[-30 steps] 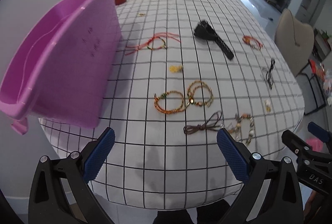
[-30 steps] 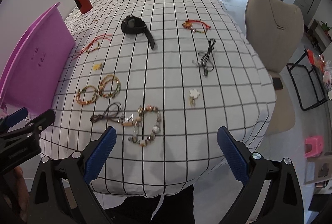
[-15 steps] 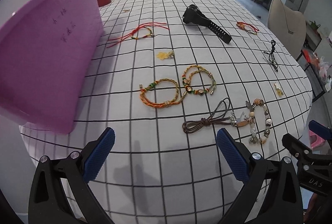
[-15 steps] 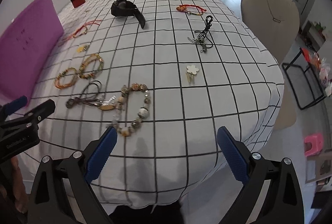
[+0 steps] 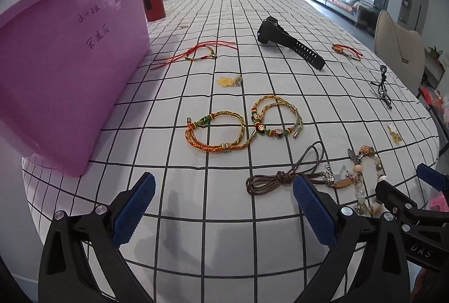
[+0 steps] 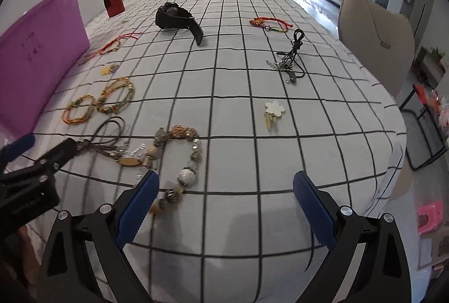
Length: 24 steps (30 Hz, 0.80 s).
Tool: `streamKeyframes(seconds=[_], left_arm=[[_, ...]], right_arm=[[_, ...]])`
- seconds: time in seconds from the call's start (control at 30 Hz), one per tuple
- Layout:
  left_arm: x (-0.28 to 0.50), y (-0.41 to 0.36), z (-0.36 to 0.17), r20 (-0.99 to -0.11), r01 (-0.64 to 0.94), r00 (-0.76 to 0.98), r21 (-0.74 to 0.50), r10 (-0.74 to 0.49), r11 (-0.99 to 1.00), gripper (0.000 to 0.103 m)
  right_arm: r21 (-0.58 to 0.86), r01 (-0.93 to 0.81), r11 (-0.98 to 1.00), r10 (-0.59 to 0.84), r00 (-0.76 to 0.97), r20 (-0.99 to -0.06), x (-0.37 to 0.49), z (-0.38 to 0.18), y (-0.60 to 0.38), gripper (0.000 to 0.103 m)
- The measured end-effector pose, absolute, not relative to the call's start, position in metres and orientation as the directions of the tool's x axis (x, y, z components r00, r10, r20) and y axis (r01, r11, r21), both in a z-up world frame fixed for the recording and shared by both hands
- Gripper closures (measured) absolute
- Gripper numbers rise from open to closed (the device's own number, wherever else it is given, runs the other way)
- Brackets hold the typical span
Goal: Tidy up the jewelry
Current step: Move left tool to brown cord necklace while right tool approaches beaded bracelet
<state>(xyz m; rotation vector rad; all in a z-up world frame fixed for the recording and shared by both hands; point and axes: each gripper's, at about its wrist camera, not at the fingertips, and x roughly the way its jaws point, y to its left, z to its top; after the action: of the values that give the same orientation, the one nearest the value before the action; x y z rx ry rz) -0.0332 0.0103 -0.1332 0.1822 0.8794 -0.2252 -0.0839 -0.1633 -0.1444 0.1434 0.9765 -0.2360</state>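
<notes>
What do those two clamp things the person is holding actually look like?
Both match. The left gripper and the right gripper are black plastic frames shaped like open triangles, joined with silver screws. Each finger ends in a blue pad with a fine dotted texture. The right gripper's body, seen from the left camera, carries white lettering that reads "DAS". No cables or sleeves show.

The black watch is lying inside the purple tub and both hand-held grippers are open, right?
Not quite. The black watch lies on the checked tablecloth, outside the purple tub, as the left wrist view shows. Both hand-held grippers, left and right, are open.
</notes>
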Motion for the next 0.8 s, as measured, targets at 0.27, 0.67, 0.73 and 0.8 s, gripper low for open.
streamKeyframes(seconds=[0.27,0.67,0.73,0.8], left_arm=[[-0.03,0.004,-0.147,-0.777,0.29,0.612,0.046,-0.148,0.956,0.006],[-0.024,0.002,-0.154,-0.797,0.318,0.576,0.015,-0.18,0.948,0.011],[-0.023,-0.001,-0.154,-0.795,0.328,0.578,0.019,-0.184,0.945,0.013],[-0.024,-0.003,-0.153,-0.791,0.339,0.584,0.032,-0.183,0.94,0.014]], right_arm=[[0.01,0.287,0.958,-0.16,0.563,-0.811,-0.089,-0.151,-0.164,0.01],[0.005,0.278,0.96,-0.164,0.579,-0.799,-0.091,-0.151,-0.156,0.024],[0.003,0.274,0.962,-0.163,0.581,-0.797,-0.091,-0.15,-0.154,0.026],[0.004,0.274,0.962,-0.163,0.584,-0.796,-0.091,-0.15,-0.154,0.027]])
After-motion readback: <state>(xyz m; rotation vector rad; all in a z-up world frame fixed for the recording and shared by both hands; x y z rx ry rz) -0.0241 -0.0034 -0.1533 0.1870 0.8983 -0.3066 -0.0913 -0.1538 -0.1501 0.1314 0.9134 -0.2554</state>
